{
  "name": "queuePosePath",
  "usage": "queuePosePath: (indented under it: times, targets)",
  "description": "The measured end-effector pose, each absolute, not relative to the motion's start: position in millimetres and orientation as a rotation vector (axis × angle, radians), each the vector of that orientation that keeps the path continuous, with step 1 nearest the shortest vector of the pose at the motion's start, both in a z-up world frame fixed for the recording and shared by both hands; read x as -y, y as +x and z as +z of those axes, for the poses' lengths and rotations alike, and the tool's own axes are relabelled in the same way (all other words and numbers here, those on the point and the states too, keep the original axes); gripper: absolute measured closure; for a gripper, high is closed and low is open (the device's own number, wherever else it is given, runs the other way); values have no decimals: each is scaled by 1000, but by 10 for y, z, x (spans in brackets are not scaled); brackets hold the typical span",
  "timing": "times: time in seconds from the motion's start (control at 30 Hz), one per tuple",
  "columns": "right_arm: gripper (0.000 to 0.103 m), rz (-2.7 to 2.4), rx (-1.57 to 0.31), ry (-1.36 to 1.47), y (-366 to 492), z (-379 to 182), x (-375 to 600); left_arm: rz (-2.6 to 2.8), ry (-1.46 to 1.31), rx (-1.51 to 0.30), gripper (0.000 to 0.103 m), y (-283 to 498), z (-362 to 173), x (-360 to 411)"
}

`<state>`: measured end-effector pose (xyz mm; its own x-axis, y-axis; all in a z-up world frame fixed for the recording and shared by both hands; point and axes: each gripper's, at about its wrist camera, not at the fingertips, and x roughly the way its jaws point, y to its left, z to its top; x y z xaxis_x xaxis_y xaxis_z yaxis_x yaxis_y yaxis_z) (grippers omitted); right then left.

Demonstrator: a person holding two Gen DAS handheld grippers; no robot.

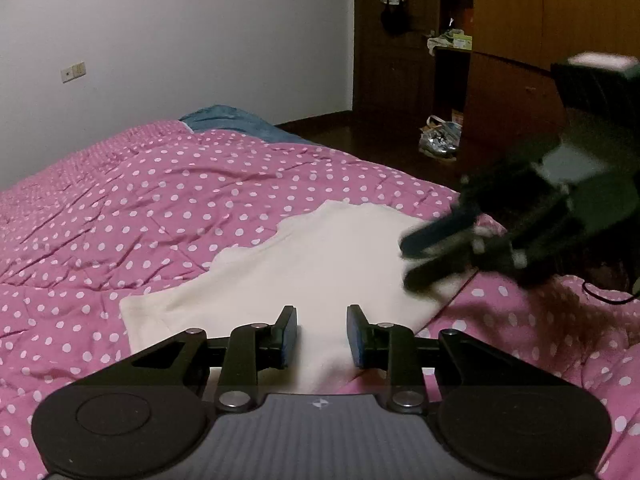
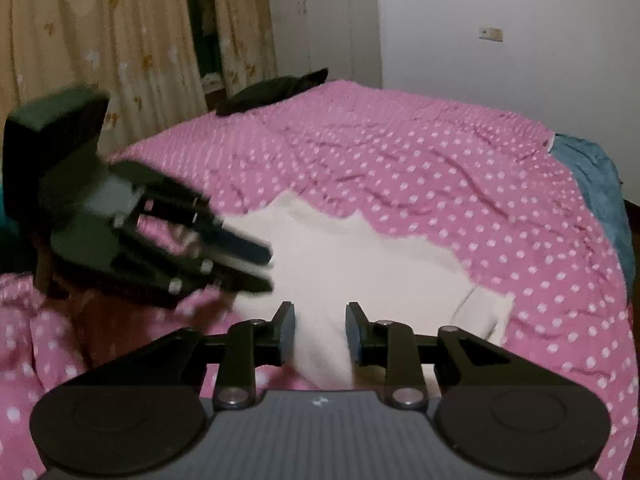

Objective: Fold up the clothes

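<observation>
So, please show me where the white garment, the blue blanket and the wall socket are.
white garment (image 1: 320, 264): left wrist view, its flat middle.
blue blanket (image 2: 592, 176): right wrist view, its folded edge.
wall socket (image 1: 73, 72): left wrist view, its plate.

Right claw (image 1: 416, 264) motion-blurred; left claw (image 2: 260, 268) blurred; items on shelf (image 1: 450, 40) indistinct.

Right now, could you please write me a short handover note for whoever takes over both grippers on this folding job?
Left gripper: fingers apart, nothing between them, poised over the near edge of the cream garment.
Right gripper: fingers apart too, empty, over the same garment's near edge from the other side.
Garment: lies flat on the pink polka-dot quilt; it looks partly folded, with one doubled corner, though how many folds I cannot tell.
Done: garment laid out and smoothed.
Left: grip an edge with each gripper and finish the fold. A blue blanket sits at the bed's far end, untouched.
</observation>
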<state>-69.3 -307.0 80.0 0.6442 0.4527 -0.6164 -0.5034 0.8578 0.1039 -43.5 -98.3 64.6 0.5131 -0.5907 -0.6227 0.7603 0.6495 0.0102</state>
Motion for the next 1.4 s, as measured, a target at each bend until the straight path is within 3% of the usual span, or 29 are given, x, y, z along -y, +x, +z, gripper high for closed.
queuePosePath:
  times: [0.47,0.83,0.97,1.4]
  targets:
    - [77,379,-788,-12,165,605,3341,-822,294,-622,73,-438,614,970]
    - [77,443,-876,-106,480,636,2864,-812,262,-622,72,-447,621,918]
    - [77,469,-867,-122,494,747,2784,-794,214,-624,63,-449,696,808]
    - [76,639,-918,-214,686,623,2042,-767,127,-658,58,-535,697,605]
